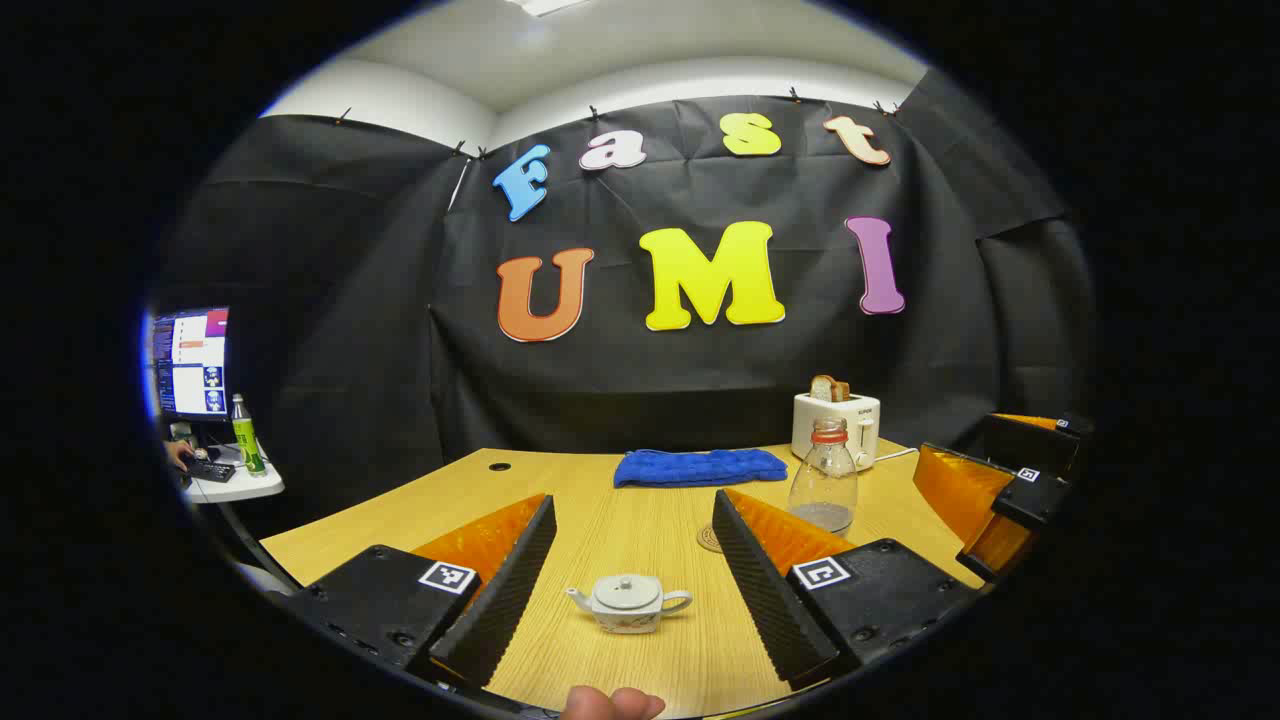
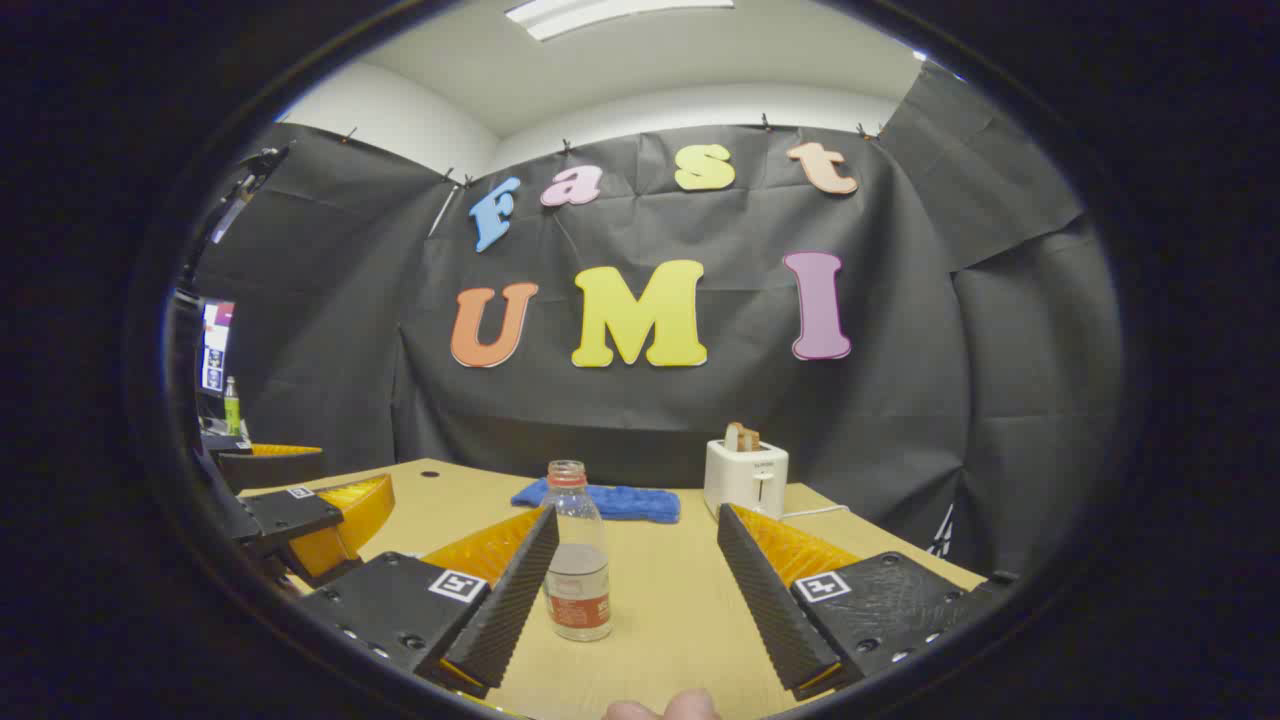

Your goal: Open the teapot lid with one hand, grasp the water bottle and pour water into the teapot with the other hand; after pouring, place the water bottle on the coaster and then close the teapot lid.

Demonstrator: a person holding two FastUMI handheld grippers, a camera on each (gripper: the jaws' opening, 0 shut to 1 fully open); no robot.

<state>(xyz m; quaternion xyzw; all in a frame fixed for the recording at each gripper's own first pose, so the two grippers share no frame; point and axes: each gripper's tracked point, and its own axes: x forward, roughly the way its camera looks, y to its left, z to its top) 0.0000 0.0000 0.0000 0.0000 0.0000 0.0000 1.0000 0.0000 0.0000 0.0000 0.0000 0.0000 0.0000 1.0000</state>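
Note:
A small white teapot (image 1: pixel 628 602) with its lid on stands on the wooden table (image 1: pixel 640 510), between the wide-apart fingers of my left gripper (image 1: pixel 635 590), which is open and clear of it. Behind it lies a round coaster (image 1: pixel 709 539). A clear water bottle (image 1: pixel 824 487) with a red neck ring and no cap stands upright to the right. In the right gripper view the same bottle (image 2: pixel 577 566) stands close to the left finger of my open right gripper (image 2: pixel 637 600), untouched. The right gripper (image 1: pixel 1000 495) also appears at the right edge of the left gripper view.
A blue cloth (image 1: pixel 698 467) lies at the back of the table, next to a white toaster (image 1: pixel 838 424) with bread in it. A side desk (image 1: pixel 235 487) at far left holds a monitor, keyboard and green bottle. The other gripper (image 2: pixel 300 520) shows at left in the right gripper view.

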